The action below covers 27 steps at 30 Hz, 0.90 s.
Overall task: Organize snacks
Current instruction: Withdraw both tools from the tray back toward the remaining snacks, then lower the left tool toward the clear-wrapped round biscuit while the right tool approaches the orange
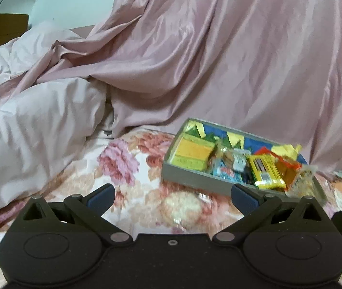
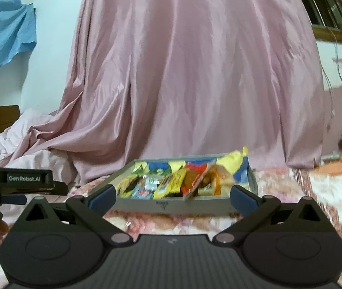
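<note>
A shallow grey box [image 1: 190, 177] lies on the floral bedsheet, holding several snack packets: a yellow-green carton [image 1: 192, 154], a blue packet [image 1: 226, 172], a yellow packet [image 1: 266, 171] and an orange one [image 1: 288, 168]. My left gripper [image 1: 172, 196] is open just short of the box's left front corner, above a blurred clear-wrapped snack [image 1: 183, 208] lying loose on the sheet. My right gripper [image 2: 173, 196] is open too, facing the box's [image 2: 146, 204] front wall, with nothing between its fingers. The yellow packet [image 2: 171, 184] and a red-orange packet [image 2: 192, 183] stand inside.
A pink satin drape [image 1: 219, 60] hangs right behind the box. A crumpled pale duvet [image 1: 33, 125] fills the left. Orange cloth [image 2: 339, 166] lies to the right. The left gripper's body [image 2: 14, 183], with a hand below it, shows at the right view's left edge.
</note>
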Each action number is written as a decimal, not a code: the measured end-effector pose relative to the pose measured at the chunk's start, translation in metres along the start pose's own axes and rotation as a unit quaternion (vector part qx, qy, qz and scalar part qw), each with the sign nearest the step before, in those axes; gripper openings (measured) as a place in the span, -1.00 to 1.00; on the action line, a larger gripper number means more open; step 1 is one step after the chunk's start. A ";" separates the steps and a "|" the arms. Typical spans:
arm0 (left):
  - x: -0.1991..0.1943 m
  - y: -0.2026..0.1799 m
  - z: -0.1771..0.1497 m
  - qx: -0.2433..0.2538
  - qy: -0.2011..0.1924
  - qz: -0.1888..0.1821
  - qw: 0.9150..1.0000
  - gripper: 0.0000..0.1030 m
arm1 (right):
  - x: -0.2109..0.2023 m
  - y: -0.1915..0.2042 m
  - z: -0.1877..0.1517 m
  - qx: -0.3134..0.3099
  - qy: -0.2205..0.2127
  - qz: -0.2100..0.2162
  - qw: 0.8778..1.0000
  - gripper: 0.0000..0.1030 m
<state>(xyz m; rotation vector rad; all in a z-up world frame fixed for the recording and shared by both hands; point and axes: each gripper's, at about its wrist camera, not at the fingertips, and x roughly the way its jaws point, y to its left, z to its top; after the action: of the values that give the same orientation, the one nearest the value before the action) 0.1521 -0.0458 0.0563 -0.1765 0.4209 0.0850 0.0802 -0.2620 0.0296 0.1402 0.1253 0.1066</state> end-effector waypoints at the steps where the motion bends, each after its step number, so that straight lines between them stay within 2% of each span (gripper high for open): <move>1: -0.004 0.001 -0.003 0.004 0.002 -0.002 1.000 0.99 | -0.004 0.000 -0.002 0.003 0.005 -0.002 1.000 0.99; 6: -0.023 0.006 -0.021 0.035 0.007 -0.008 0.999 0.99 | -0.019 0.004 -0.012 0.011 0.037 -0.008 0.999 0.99; 13: -0.038 0.016 -0.042 0.053 0.015 -0.012 0.998 0.99 | -0.031 0.014 -0.025 0.006 0.072 -0.010 0.997 0.99; 27: -0.033 0.028 -0.066 0.073 0.053 -0.002 0.996 0.99 | -0.022 0.031 -0.036 -0.034 0.122 -0.024 0.992 0.99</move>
<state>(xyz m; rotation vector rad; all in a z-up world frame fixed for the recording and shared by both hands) 0.0926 -0.0318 0.0059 -0.0378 0.5310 0.0400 0.0512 -0.2295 0.0013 0.0553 0.3695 0.0802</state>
